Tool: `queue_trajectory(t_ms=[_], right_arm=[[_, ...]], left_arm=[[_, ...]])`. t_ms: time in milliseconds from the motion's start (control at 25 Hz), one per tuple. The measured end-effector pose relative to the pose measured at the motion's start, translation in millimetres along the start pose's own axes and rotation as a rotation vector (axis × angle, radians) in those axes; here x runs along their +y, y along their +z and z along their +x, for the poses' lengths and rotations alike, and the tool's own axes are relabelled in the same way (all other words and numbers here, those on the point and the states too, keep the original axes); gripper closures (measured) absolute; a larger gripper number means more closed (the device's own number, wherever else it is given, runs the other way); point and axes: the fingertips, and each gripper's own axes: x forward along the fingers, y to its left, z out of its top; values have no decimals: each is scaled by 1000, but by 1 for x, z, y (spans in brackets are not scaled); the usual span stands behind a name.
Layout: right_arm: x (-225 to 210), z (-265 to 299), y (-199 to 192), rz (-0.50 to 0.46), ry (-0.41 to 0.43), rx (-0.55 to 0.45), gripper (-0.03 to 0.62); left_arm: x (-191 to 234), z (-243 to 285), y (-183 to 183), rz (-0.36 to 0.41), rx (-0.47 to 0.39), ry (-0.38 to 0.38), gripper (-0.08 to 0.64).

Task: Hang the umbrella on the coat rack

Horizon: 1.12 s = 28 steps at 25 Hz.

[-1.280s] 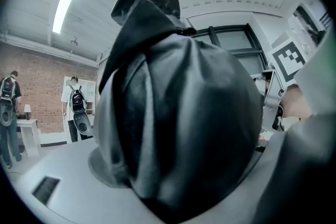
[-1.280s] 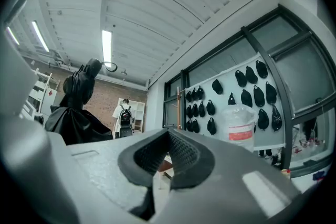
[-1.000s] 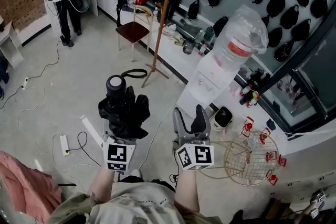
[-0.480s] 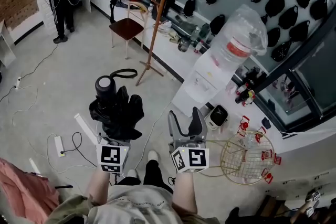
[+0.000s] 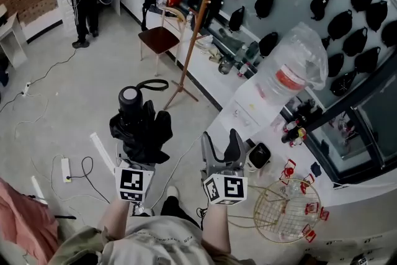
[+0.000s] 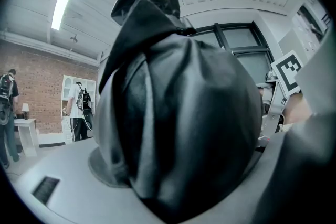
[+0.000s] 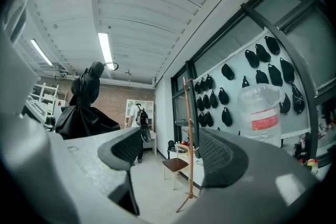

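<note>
Grey floor (image 5: pixel 74 102), coat rack (image 5: pixel 198 28) ahead; left gripper (image 5: pixel 141 158) jaws clamp black umbrella (image 5: pixel 139 127); right gripper (image 5: pixel 223 146) jaws apart, empty

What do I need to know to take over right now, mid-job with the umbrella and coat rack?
Left gripper: clamped on the folded black fabric umbrella, held upright.
Right gripper: jaws apart, empty.
Tall wooden coat rack stands ahead, beside the red-seated chair by the wall.
Done: umbrella picked up.
Left: carry it to the rack and hang it on a peg.
</note>
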Motion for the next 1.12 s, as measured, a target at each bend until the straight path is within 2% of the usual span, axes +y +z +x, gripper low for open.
queue_trajectory(t_ms=[200,400,520,680,880,1120], right_arm=[[-26,27,-3,-5,52,-2,256],[-72,60,6,10,96,-1,256],[-87,71,6,18,114,-3,256],[-102,82,-2,45,128,8,256],[-106,91,-10,69,132,19,256],[-111,96,-29,81,115,44,256]], left_arm=[[-8,30,5,-14,-16,45,227],[-27,76,25,-45,-18,79,227],[-30,89,26,-63,-14,100,227],[-33,100,25,-50,6,122,227],[-36,107,20,-24,32,123,227],[-39,125,2,-22,70,84,227]])
